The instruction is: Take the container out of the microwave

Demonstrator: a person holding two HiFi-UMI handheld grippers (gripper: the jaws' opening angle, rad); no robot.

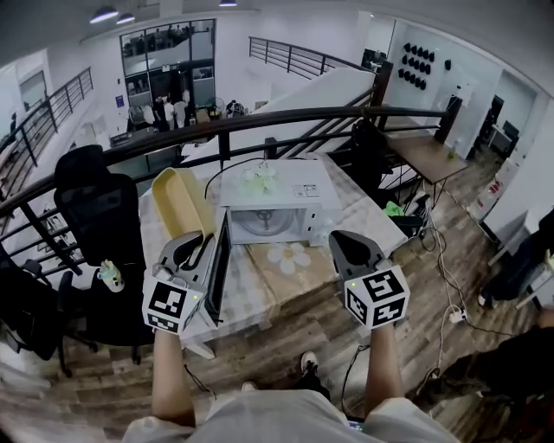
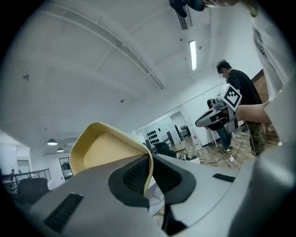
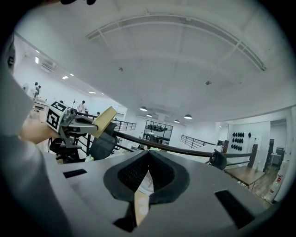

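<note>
Floor [image 1: 286,333]: wood planks, with cables [image 1: 443,275] trailing at the right. A dark curved railing [image 1: 260,118] crosses the upper half of the head view. Black office chair [image 1: 99,212] at left; wooden desk [image 1: 428,156] at upper right. Cloth-covered tabletop [image 1: 260,285] at centre. Walls [image 1: 234,60]: white, with a glazed partition [image 1: 169,52] at upper left. Ceiling [image 3: 175,60]: white, fitted with round lamps [image 1: 104,15] and a strip light [image 2: 192,54].

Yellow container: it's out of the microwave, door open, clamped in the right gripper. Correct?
Wrong gripper: the yellow container is clamped in the left gripper, as the left gripper view shows, its rim between the pads. The right gripper holds nothing. The container is out of the microwave, whose door stands open.
</note>
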